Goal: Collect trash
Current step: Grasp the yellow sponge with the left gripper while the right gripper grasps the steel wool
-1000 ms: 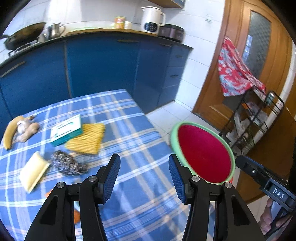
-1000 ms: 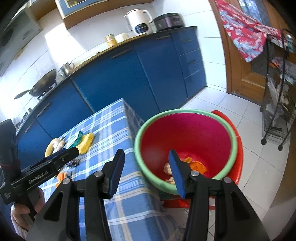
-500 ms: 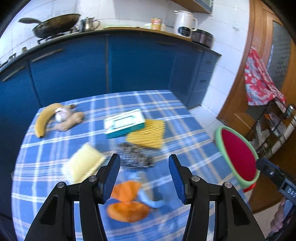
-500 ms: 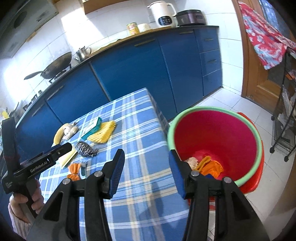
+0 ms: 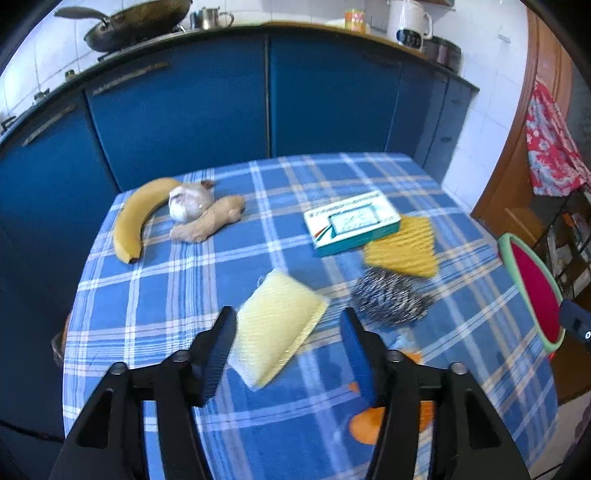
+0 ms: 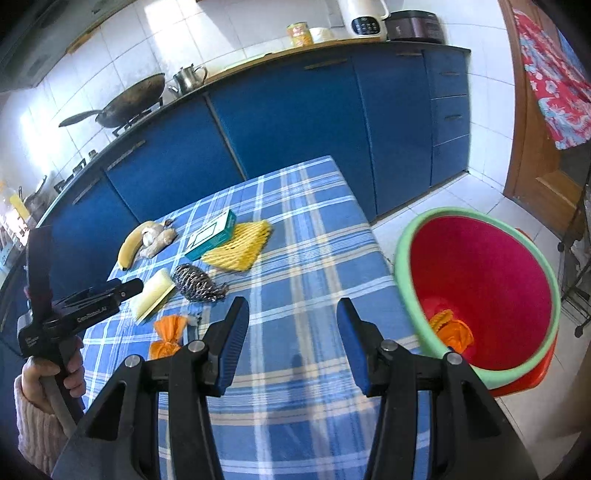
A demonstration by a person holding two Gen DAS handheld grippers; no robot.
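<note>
Right wrist view, bin: red bin point(image 6: 491, 295) with a green rim stands on the floor just off the table's point(image 6: 317, 266) edge; orange peel point(image 6: 456, 330) and a bit of yellow netting lie at its bottom.
Trash on table: orange peel pieces point(image 6: 168, 334) lie on the checked cloth, well apart from the bin, on the far side of the right claw.
Near the peel: pale yellow sponge point(image 5: 275, 325) and steel wool scrubber point(image 5: 389, 297), side by side.
Further from the bin: teal-and-white box point(image 5: 351, 221) resting partly on a yellow foam net point(image 5: 402, 251).
Farthest from the bin: banana point(image 5: 138, 218), garlic bulb point(image 5: 190, 203) and ginger root point(image 5: 208, 221), touching one another.
Left claw point(image 5: 288, 339): jaws apart and just now widening, nothing pressed between them; it hangs over the sponge, seen between the fingers.
Right claw point(image 6: 291, 332): jaws apart, nothing between them, over bare cloth beside the bin.
Hand point(image 6: 48, 376): grips the left tool's handle, a knitted pale sleeve at the wrist.
Behind the table: blue cabinets point(image 6: 295, 122) carrying a wok point(image 6: 129, 101) and kettle point(image 6: 365, 16).
</note>
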